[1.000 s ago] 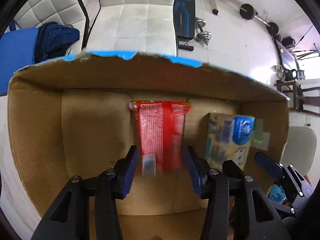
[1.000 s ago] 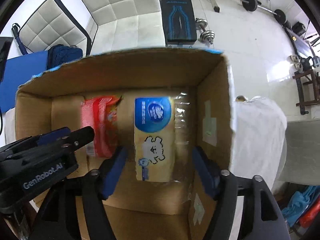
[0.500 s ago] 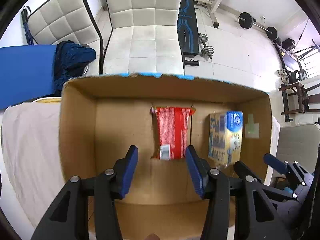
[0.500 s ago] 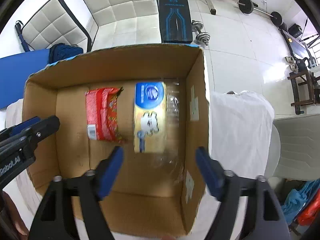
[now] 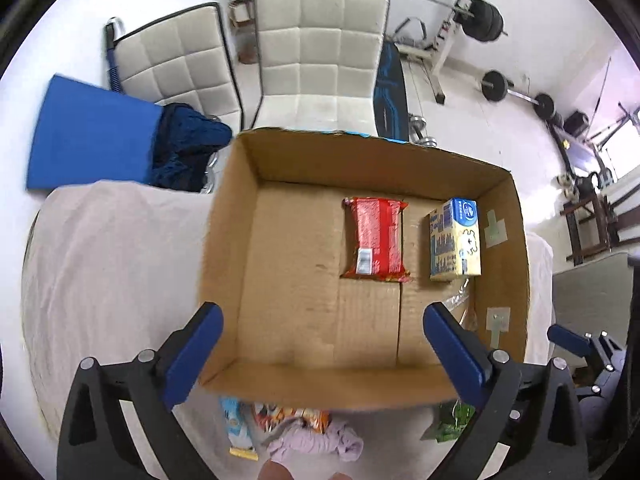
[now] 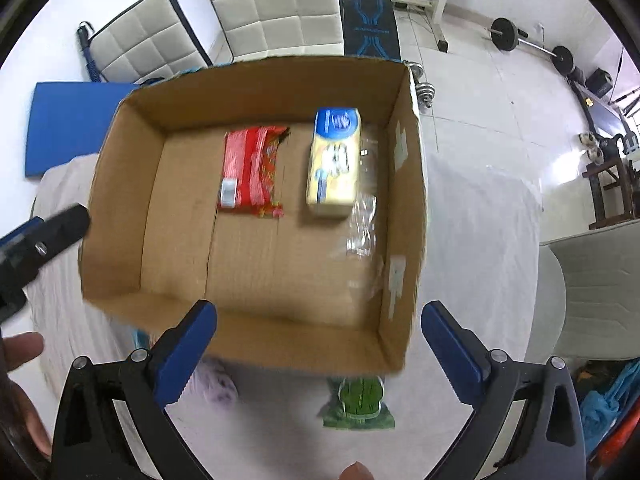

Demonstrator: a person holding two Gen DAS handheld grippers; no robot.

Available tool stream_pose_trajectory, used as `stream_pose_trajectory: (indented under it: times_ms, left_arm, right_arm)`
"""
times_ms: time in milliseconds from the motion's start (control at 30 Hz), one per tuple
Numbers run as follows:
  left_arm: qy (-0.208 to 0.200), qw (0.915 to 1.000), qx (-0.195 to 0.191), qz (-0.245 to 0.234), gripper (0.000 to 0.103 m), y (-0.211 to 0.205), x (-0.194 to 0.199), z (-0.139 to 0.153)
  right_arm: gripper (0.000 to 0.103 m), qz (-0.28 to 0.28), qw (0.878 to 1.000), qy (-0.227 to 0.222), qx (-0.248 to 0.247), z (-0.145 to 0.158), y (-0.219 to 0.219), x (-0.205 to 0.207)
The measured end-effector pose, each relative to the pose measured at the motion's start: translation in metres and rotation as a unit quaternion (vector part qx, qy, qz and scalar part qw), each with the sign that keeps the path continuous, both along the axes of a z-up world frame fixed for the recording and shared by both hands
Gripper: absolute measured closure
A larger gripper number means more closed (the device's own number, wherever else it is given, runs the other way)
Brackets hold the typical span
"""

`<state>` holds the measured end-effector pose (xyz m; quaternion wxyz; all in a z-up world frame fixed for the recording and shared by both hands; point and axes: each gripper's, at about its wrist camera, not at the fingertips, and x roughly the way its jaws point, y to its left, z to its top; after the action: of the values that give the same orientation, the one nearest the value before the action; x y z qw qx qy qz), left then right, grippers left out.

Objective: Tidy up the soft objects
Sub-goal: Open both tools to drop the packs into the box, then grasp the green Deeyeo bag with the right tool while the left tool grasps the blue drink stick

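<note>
Nearest to us, both tools were spread wide and held nothing: left tool (image 5: pixel 320 344), right tool (image 6: pixel 320 340). Under them, on the white-covered surface (image 5: pixel 104 264), lay loose soft items just in front of the box: a purple cloth (image 5: pixel 316 444), a snack pack (image 5: pixel 296 418) partly under the box edge, a small packet (image 5: pixel 238 432), and a green pouch (image 6: pixel 358 404). The cardboard box (image 6: pixel 280 344) stood open-topped between the tools and the items inside it, its near wall in the way. Inside, toward the far wall, we saw a red packet (image 5: pixel 376 240) lying flat, barcode end facing us, and a yellow-and-blue tissue pack (image 6: pixel 334 168) just beside it on the right, apart from it, with clear plastic film (image 6: pixel 364 220) against the right wall. Beyond the box: a blue mat (image 5: pixel 88 136), a dark blue garment (image 5: pixel 184 144), two white quilted chairs (image 5: pixel 320 64), and gym weights (image 5: pixel 494 86) on the floor.
</note>
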<state>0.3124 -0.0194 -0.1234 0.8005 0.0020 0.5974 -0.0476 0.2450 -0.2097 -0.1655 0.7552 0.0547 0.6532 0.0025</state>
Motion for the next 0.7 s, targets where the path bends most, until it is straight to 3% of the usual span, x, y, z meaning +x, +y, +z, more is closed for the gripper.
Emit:
stream_pose_trajectory:
  times_ms: [167, 300, 500, 700]
  left_arm:
    - [-0.001, 0.9998, 0.006, 0.019, 0.0, 0.026, -0.053, 0.006]
    - [0.01, 0.9978, 0.046, 0.048, 0.0, 0.053, -0.089, -0.007]
    - [0.072, 0.9923, 0.05, 0.087, 0.0, 0.097, -0.122, -0.062]
    - [0.123, 0.9855, 0.065, 0.097, 0.001, 0.113, -0.124, -0.12]
  right_arm:
    - [0.0, -0.01, 1.0, 0.006, 0.006, -0.003, -0.008, -0.053]
    - [0.0, -0.022, 1.0, 0.018, 0.012, -0.013, -0.019, -0.093]
    - [0.0, -0.053, 0.997, 0.052, 0.003, -0.055, -0.036, -0.118]
    - [0.0, -0.067, 0.994, 0.082, -0.007, -0.097, -0.041, -0.121]
